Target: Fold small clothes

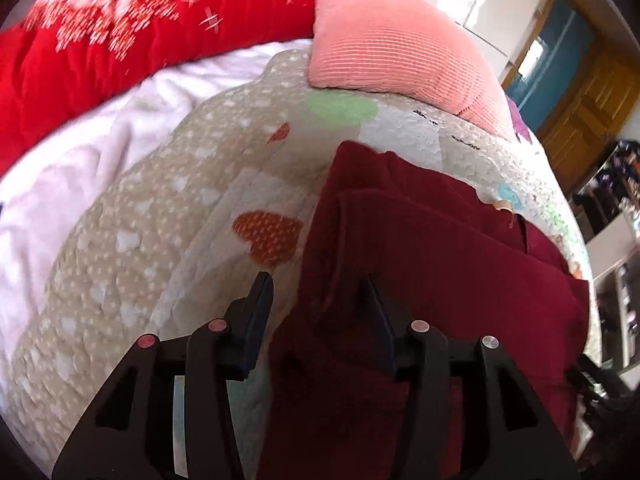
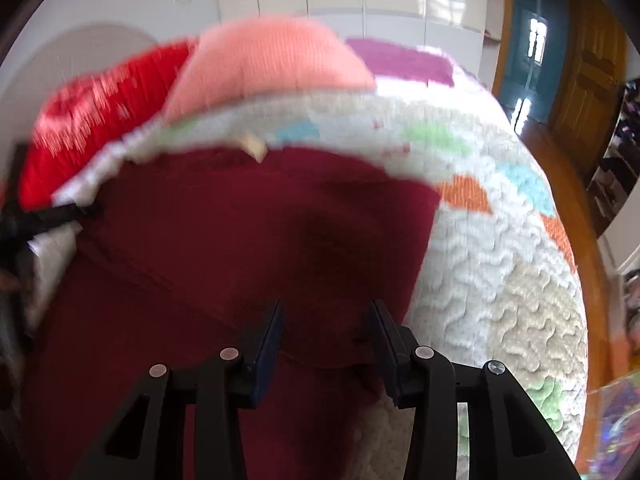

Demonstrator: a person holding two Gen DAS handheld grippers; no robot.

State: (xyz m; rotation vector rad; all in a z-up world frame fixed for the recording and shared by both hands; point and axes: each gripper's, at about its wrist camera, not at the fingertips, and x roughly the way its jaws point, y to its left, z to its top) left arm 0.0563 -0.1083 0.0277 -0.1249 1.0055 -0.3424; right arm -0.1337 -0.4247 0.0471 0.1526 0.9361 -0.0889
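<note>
A dark maroon garment (image 1: pixel 420 248) lies partly folded on the patchwork quilt (image 1: pixel 160 216), with a small tan label at its far edge. My left gripper (image 1: pixel 316 284) hangs open over the garment's left edge: the left finger is above the quilt and the right finger above the cloth. In the right wrist view the same maroon garment (image 2: pixel 240 232) fills the middle. My right gripper (image 2: pixel 327 312) is open just above its near right part, close to the edge, and nothing is pinched between the pads.
A red quilt with white stars (image 1: pixel 100 32) and a pink ribbed pillow (image 1: pixel 392 44) lie at the far side of the bed, beside a white sheet (image 1: pixel 72 168). The bed's right edge drops to a wooden floor (image 2: pixel 560 160). A black bar (image 2: pixel 60 212) shows at the left.
</note>
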